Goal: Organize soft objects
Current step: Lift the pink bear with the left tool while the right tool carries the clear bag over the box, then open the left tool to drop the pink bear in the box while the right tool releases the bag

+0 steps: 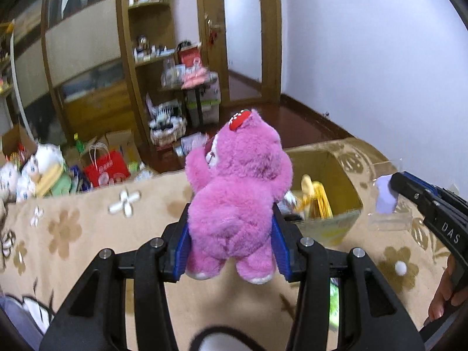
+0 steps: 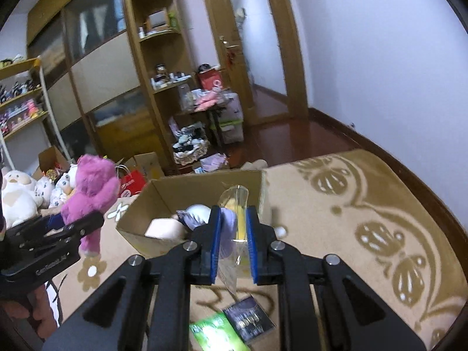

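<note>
The left gripper (image 1: 231, 234) has its jaws clenched on the pink plush bear (image 1: 239, 187), gripping it at the lower body and holding it upright above the flowered beige blanket (image 1: 87, 228), just left of the open cardboard box (image 1: 348, 181). The right gripper (image 2: 233, 242) has its jaws grasping a clear plastic packet (image 2: 234, 201) with something lilac and yellow inside, held over the near edge of the box. Inside the box lie other soft items, among them a pale cushion-like piece (image 2: 163, 228). White plush toys (image 2: 17, 193) sit far left of the box.
</note>
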